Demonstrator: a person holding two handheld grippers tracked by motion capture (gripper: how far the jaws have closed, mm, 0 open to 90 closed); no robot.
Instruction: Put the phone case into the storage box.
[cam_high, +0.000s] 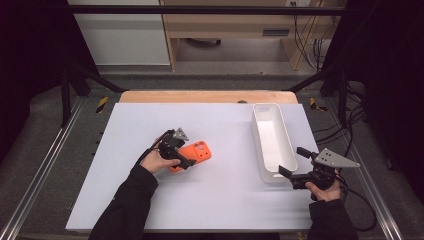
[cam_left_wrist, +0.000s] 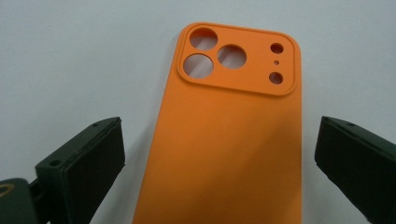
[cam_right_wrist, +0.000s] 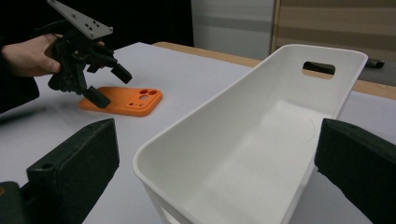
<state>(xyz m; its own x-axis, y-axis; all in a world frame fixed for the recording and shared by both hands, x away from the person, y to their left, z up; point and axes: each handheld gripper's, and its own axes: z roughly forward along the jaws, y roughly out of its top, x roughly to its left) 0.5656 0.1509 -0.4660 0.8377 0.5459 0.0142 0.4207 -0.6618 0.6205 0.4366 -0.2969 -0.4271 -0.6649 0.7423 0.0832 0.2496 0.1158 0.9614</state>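
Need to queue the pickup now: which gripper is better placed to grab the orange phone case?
Left. The left gripper hangs right over the orange phone case, jaws open either side of it. The right gripper sits at the white bin, away from the case.

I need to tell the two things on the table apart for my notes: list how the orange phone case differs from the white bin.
The orange phone case is thin and lies flat; the white bin is a deep, long, open-topped tub. The phone case has round camera holes at one end; the bin has a slot handle in its end wall. The left gripper straddles the case with open jaws; the right gripper is open at the bin's near end. Both rest on the table.
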